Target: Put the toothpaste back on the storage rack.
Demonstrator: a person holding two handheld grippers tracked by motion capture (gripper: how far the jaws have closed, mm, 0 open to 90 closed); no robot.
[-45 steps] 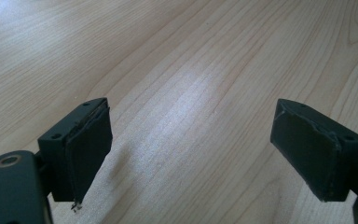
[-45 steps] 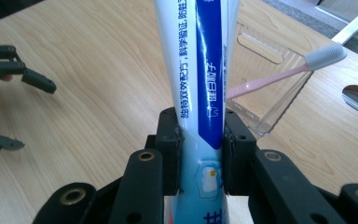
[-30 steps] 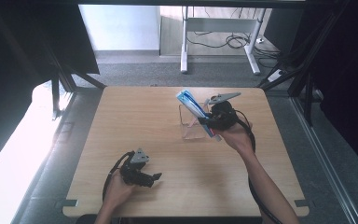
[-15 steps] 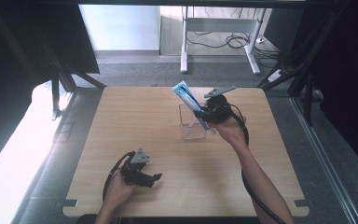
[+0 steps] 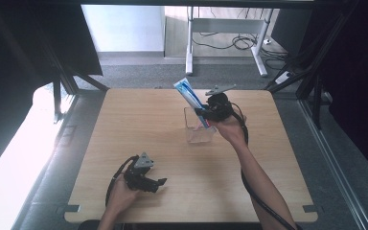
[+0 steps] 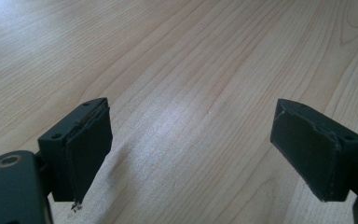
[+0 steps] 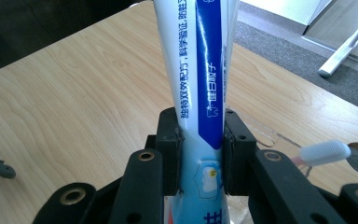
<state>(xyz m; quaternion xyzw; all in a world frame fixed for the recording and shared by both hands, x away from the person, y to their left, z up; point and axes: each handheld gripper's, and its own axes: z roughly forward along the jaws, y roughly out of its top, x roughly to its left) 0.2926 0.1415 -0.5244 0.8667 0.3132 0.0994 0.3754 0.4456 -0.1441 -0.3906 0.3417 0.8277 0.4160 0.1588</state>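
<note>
Since a second ago my right gripper (image 5: 205,114) has carried the toothpaste tube (image 5: 188,93) farther across the pale wood-grain counter (image 5: 139,124), above the clear, boxy plastic holder (image 5: 199,132). Its jaws clamp the glossy blue-and-white tube. A bristled toothbrush head (image 7: 324,152) lies beside it. My left gripper (image 5: 149,184) rests low on the counter, jaws wide apart.

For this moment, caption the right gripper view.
Right hand-held gripper clamps a blue-and-white toothpaste tube above the wooden table.
</note>
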